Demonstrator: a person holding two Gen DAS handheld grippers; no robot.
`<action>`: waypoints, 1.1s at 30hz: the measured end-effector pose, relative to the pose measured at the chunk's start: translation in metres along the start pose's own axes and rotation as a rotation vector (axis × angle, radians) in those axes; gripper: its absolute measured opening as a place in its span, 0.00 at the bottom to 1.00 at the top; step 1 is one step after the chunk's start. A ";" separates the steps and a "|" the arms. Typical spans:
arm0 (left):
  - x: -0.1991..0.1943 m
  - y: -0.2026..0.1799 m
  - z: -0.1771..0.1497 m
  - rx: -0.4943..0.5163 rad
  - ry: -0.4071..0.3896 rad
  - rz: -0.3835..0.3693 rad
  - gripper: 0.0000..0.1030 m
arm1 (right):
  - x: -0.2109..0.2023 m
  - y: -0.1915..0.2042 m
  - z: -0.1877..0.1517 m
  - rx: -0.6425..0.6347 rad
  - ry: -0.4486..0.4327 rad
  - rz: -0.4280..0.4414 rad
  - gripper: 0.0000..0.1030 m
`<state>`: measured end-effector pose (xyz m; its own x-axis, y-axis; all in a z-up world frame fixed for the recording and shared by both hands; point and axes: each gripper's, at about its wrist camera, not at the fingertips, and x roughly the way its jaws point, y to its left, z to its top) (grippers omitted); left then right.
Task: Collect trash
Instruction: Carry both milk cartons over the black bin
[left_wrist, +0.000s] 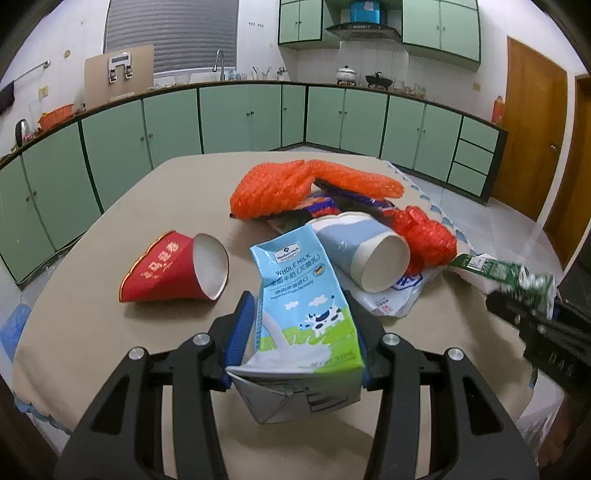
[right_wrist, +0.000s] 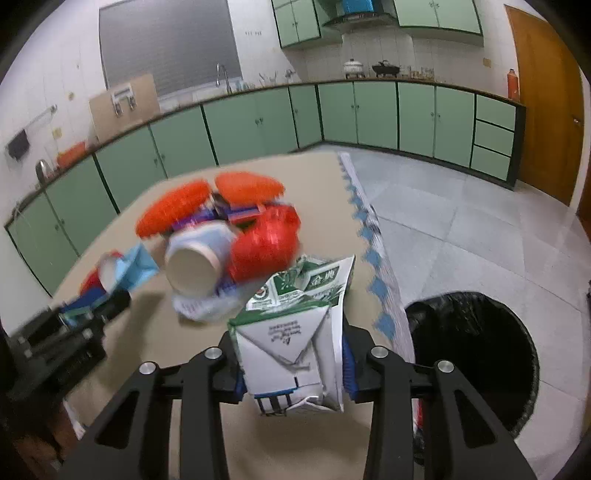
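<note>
two milk cartons (left_wrist: 306, 295) (right_wrist: 295, 332), two paper cups (left_wrist: 365, 254) (left_wrist: 177, 273)

Trash is crowding the desk (left_wrist: 110, 206) centre, where orange netting (left_wrist: 295, 188), a blue paper cup (left_wrist: 365, 251) and a red cup (left_wrist: 173, 273) are blocking passage, while its left side is lying bare and the black-lined bin (right_wrist: 476, 354) is apparently standing unobstructed just beside its right edge.

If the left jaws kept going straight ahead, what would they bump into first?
Probably the blue-and-white paper cup, lying on its side just beyond the milk carton held in the left gripper. The carton's tip would likely touch first; depth is hard to judge.
</note>
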<state>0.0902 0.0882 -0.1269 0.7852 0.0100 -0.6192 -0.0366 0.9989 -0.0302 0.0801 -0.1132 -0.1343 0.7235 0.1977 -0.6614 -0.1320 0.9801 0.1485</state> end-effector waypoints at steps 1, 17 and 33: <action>0.001 0.000 -0.001 0.000 0.005 0.000 0.44 | 0.001 -0.001 -0.002 0.008 0.008 -0.013 0.42; 0.008 0.004 -0.004 0.014 0.015 0.026 0.44 | 0.035 -0.001 -0.006 0.024 0.005 -0.088 0.66; -0.018 -0.013 0.015 0.017 -0.055 -0.035 0.44 | -0.017 -0.009 0.019 0.020 -0.085 0.012 0.40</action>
<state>0.0860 0.0752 -0.1035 0.8183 -0.0231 -0.5743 0.0019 0.9993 -0.0376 0.0820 -0.1258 -0.1105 0.7769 0.2062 -0.5948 -0.1281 0.9769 0.1713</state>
